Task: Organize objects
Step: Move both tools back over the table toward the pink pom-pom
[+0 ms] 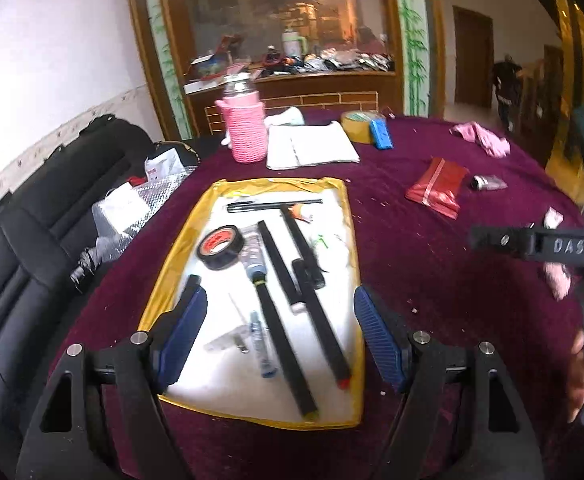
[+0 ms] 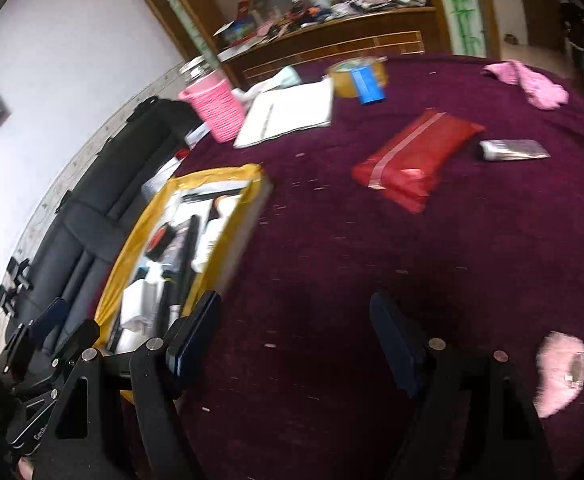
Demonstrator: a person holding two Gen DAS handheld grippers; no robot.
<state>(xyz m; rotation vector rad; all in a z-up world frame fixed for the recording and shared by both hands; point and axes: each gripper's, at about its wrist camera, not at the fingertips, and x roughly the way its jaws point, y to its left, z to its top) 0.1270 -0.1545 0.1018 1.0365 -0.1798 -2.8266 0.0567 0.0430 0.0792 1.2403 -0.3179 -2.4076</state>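
Both claws were seen wide apart and empty. The left claw (image 1: 279, 336) hung over the near end of the tray (image 1: 354, 240), with nothing pressed between its pads; the right claw (image 2: 296, 344) hung over bare cloth just right of the tray, likewise holding nothing.

Below the left claw, black sticks (image 1: 287, 320) and a syringe (image 1: 261, 344) lay loosely at angles inside the tray, and a roll of black tape (image 1: 219, 246) lay just beyond them. The step in hand was judged to be fetching the next loose item. A red packet (image 2: 412, 156) and a silver tube (image 2: 512, 150) lay ahead of the right claw, well apart from the tray, and were judged its likeliest picks. The flat packet would best be taken across its narrow side, with the pads lowered fully to the cloth before closing.

The surface (image 2: 332, 280) between the right claw and the packet was open. Its curved edge ran close on the right, where a pink cloth (image 2: 560, 372) lay beside the claw. Farther off, a pink cup (image 1: 245, 128), a notebook (image 1: 312, 146) and a tape roll (image 1: 358, 124) crowded the far edge.
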